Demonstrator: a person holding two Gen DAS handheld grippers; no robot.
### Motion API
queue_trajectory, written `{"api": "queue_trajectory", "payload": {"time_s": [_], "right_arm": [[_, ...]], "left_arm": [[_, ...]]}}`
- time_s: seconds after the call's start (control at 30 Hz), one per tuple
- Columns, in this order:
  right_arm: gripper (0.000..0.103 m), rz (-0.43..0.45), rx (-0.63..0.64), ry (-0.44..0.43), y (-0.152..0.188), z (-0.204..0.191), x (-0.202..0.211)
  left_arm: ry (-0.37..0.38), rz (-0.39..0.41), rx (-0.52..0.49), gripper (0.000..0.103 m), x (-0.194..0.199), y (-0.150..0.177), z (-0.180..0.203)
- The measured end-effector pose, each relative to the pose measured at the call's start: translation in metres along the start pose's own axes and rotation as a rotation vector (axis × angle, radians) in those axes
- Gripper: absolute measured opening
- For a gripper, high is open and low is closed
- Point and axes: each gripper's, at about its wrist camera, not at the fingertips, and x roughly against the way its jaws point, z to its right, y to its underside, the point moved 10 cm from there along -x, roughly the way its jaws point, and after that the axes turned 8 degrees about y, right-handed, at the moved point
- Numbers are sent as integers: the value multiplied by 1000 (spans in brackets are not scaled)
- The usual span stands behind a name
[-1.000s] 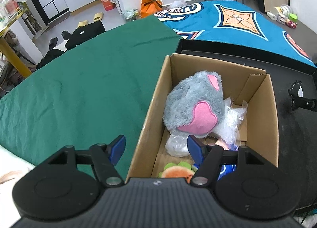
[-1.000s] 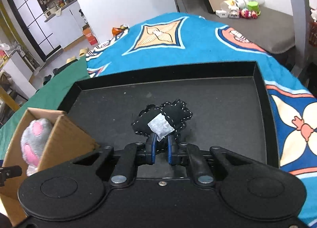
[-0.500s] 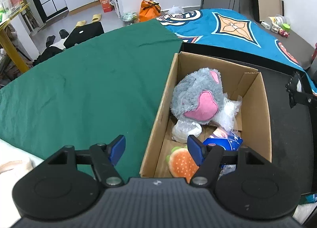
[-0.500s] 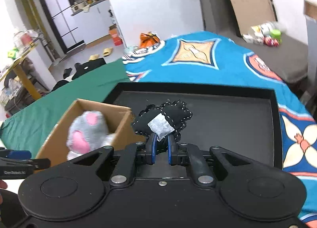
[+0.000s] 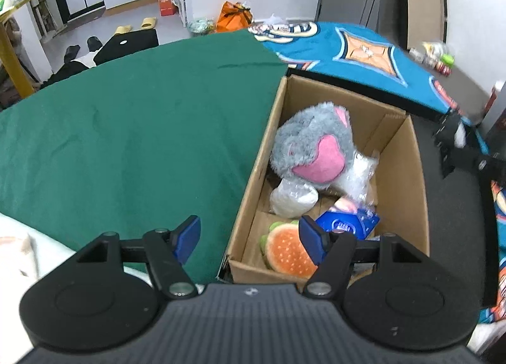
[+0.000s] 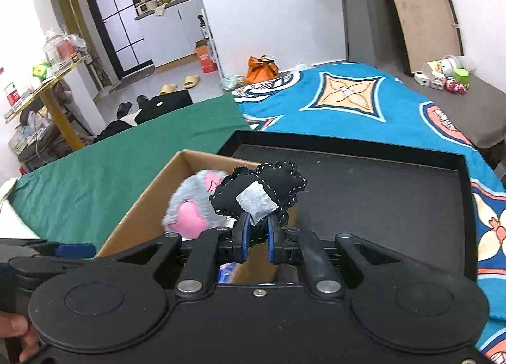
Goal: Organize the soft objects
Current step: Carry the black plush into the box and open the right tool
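A cardboard box (image 5: 408, 174) holds a grey and pink plush (image 5: 313, 149), a burger plush (image 5: 286, 248), a blue packet (image 5: 346, 226) and clear bags. My left gripper (image 5: 249, 236) is open and empty over the box's near left corner. My right gripper (image 6: 258, 232) is shut on a black stitched soft toy (image 6: 262, 190) with a white tag, held above the box's right wall (image 6: 139, 206). That toy and gripper show small at the right of the left wrist view (image 5: 452, 139). The grey plush also shows in the right wrist view (image 6: 189, 202).
The box stands in a black tray (image 6: 379, 180) on a bed with a green sheet (image 5: 126, 130) and a blue patterned blanket (image 6: 348, 98). Small toys and tubs (image 6: 442, 76) lie at the bed's far right. The floor beyond holds slippers and an orange bag.
My right gripper has lifted the black toy off the tray and carried it left, over the box. My left gripper has pulled back and up, showing more of the box.
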Motion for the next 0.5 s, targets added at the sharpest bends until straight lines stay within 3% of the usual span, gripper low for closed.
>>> {"api": "queue_trajectory", "payload": {"time_s": [0.17, 0.27, 0.4, 0.5], "right_arm": [[12, -10, 21, -3, 4, -20, -3], [12, -12, 34, 1, 6, -28, -4], [12, -22, 52, 13, 7, -34, -9], [12, -26, 61, 22, 8, -37, -12]], "left_arm": [[29, -16, 34, 60, -6, 3, -7], [57, -20, 62, 47, -9, 4, -12], [91, -36, 81, 22, -15, 6, -15], [96, -23, 95, 14, -18, 4, -20]]}}
